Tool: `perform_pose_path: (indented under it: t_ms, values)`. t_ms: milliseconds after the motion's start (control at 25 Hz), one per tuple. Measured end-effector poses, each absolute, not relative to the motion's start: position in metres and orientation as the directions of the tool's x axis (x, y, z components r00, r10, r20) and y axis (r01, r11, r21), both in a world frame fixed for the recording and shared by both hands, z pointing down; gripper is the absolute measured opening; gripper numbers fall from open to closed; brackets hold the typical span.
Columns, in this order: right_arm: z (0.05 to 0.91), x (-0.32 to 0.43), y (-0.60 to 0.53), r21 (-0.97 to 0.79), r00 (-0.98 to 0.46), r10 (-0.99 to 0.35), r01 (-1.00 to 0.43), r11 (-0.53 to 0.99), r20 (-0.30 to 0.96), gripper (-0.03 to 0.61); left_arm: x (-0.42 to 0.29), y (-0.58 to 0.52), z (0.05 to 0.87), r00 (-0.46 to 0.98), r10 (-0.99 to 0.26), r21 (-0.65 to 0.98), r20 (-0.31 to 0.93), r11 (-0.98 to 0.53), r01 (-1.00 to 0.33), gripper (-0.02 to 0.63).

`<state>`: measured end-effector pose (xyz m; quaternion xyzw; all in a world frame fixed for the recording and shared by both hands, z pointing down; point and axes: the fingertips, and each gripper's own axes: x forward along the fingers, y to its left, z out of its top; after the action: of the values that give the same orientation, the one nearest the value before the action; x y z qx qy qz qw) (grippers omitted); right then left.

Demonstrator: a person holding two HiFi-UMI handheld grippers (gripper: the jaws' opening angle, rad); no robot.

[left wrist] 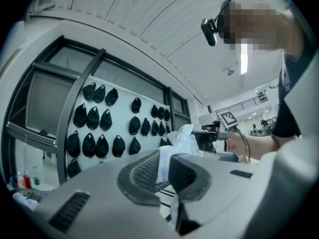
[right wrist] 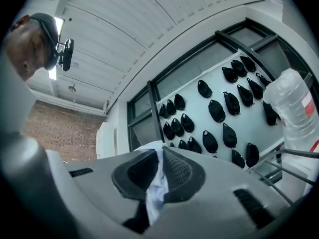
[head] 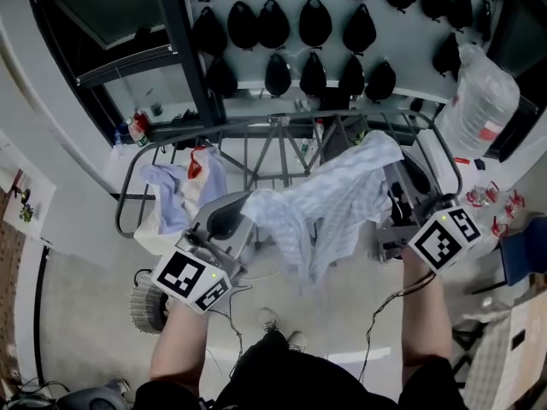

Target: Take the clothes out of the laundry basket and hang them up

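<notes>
Fingers (left wrist: 145,172) on left gripper (head: 231,219) and right gripper (head: 395,199) both clamped on the crumpled pale-blue cloth garment (head: 325,203), stretched between them at the grey metal drying rack (head: 282,125), guessing so it drapes flat on a rail.

Brightness: bright, even indoor light in all three views; the pale floor (head: 85,314) and the garment (head: 325,203) read clearly.
Source: overhead; a ceiling lamp (left wrist: 243,63) is blown out to white.
Shadows: soft and faint, mostly gentle shading in the garment's folds.
Glare: a mild sheen on the water bottle (head: 480,101).
Focus: the fingers (left wrist: 185,176), close to the lens, look slightly soft; the far wall is sharp.
Distortion: strong fisheye with black round corners in both gripper views; the window frame (left wrist: 75,113) bows.
</notes>
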<state>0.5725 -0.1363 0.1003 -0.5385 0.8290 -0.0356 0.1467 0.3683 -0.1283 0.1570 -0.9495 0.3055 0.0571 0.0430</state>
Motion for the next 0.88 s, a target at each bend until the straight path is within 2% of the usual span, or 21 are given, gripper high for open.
perform_pose_path:
  t_ms: [480, 880]
  values:
    - [0.067, 0.543, -0.243, -0.186, -0.333, -0.912, -0.906, 0.380, -0.241, 0.023, 0.346, -0.238, 0.145, 0.789, -0.594, -0.066, -0.155, -0.791, -0.608, 0.017]
    - [0.108, 0.529, -0.338, -0.255, -0.359, -0.916, -0.883, 0.395, -0.178, 0.023, 0.328, -0.323, 0.178, 0.724, -0.683, -0.043, -0.097, -0.723, -0.689, 0.017]
